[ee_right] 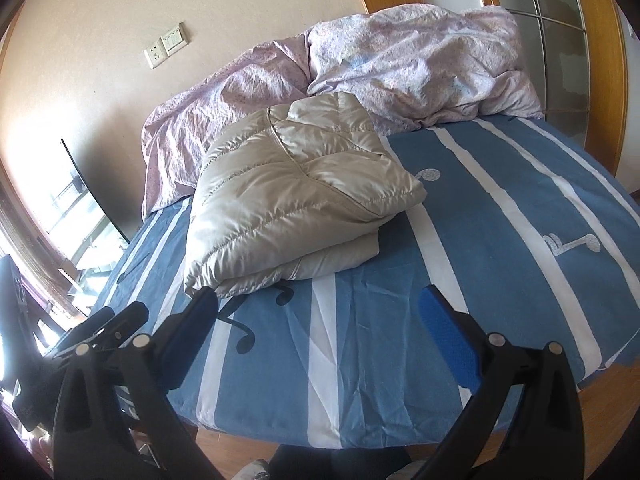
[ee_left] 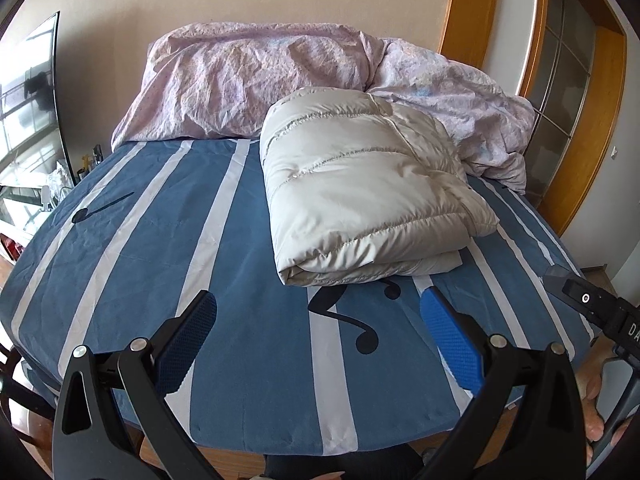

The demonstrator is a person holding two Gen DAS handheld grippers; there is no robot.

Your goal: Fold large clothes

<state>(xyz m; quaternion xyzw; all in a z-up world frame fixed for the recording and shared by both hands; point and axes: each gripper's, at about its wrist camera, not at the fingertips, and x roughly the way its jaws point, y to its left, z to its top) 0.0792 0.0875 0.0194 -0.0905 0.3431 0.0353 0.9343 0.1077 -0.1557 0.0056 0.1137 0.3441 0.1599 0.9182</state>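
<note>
A beige puffer jacket lies folded into a thick rectangle on the blue striped bed sheet. It also shows in the right wrist view. My left gripper is open and empty, hovering over the near edge of the bed, short of the jacket. My right gripper is open and empty too, just in front of the jacket's near corner. The right gripper's body shows at the right edge of the left wrist view. The left gripper shows at the left of the right wrist view.
A crumpled pink duvet is piled along the head of the bed against the wall and also shows in the right wrist view. A dark screen stands at the left. A wooden door frame is at the right.
</note>
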